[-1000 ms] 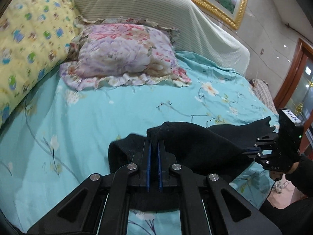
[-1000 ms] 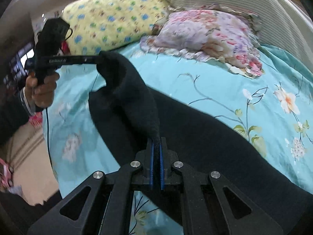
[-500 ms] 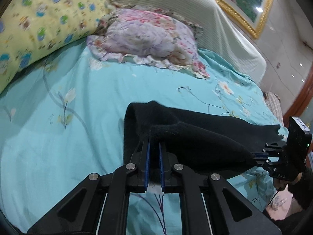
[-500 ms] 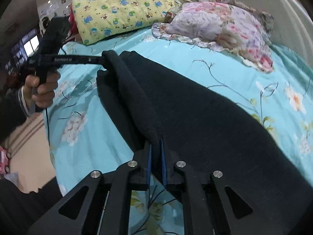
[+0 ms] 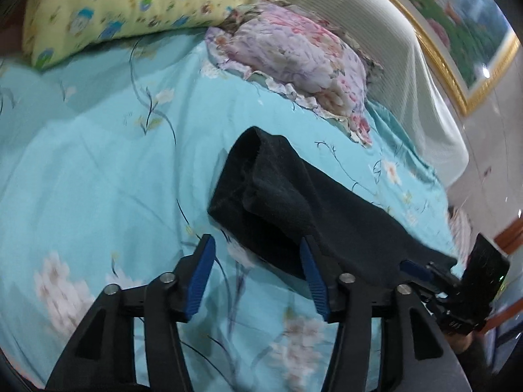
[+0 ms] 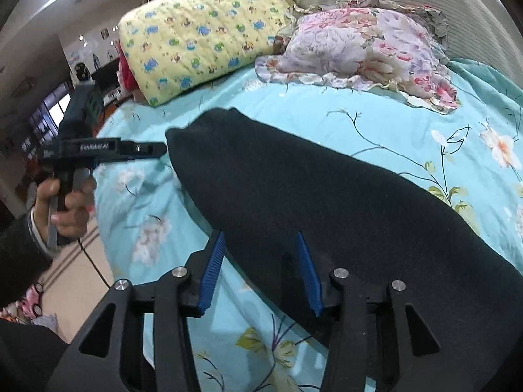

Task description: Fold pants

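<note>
Both grippers just let go: the left gripper (image 5: 256, 261) and right gripper (image 6: 261, 261) were pinching the black pants (image 6: 327, 196) a second ago, now their jaws are spread wide and the fabric's dropped flat onto the bedsheet (image 5: 98, 170).

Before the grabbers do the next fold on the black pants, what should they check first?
1. Left gripper open, fingers off the cloth: ok.
2. Right gripper open: ok.
3. Black pants lying on the bedsheet, not dangling: ok.
4. Pants clear of the floral pillow: ok.
5. Layers lined up evenly at the near end: not ok, looks bunched.
6. Far end of the pants smooth: cannot tell.
</note>
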### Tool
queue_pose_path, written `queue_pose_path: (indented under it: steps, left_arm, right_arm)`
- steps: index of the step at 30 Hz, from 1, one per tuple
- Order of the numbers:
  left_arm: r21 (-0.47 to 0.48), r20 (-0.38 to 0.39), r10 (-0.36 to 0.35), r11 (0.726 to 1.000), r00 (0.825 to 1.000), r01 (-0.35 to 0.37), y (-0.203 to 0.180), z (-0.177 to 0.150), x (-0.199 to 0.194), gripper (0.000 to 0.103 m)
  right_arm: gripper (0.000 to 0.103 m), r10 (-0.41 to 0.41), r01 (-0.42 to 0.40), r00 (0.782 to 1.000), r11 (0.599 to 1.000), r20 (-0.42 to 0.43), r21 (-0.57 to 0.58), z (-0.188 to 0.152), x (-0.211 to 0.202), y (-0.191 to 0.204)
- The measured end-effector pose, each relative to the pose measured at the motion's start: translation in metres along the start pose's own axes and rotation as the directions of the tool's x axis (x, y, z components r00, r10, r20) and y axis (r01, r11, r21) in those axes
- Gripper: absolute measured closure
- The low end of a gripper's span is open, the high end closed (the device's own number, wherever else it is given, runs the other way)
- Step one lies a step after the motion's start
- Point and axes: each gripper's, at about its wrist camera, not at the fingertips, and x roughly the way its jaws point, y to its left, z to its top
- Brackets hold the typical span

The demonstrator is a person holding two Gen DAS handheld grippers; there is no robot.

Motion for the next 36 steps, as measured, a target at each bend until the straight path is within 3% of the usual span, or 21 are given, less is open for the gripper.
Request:
queue_pose_path:
  steps: [9,20,27,32,36]
  left_arm:
    - [-0.084,-0.061,0.019,0.996,0.998,-0.025,-0.016,-0.007,0.01,0.044]
    - [-0.138,-0.11,0.041,0.989,0.993,-0.056,-0.019,-0.004,0.033,0.043]
    - [-0.145,-0.112,0.067,0.986,0.991,-0.083,-0.013,0.001,0.042,0.043]
    - [-0.149,-0.114,0.064,0.986,0.991,-0.081,-0.007,-0.003,0.05,0.043]
    - [-0.146,-0.111,0.061,0.986,0.992,-0.077,-0.008,0.001,0.055,0.043]
  right_arm:
    - [0.056,0.026,-0.032,0.998,0.993,0.057,0.109,0.016,-0.011,-0.028]
    - [0.056,-0.056,0.045,0.998,0.973,0.041,0.227,0.048,-0.014,-0.086]
    - [0.056,-0.024,0.044,0.997,0.948,-0.067,0.314,0.074,0.029,-0.137]
    - [0.064,-0.01,0.056,0.976,0.978,-0.219,0.202,0.072,0.065,-0.13]
    - [0.066,-0.015,0.036,0.959,0.997,-0.282,0.07,0.066,0.075,-0.112]
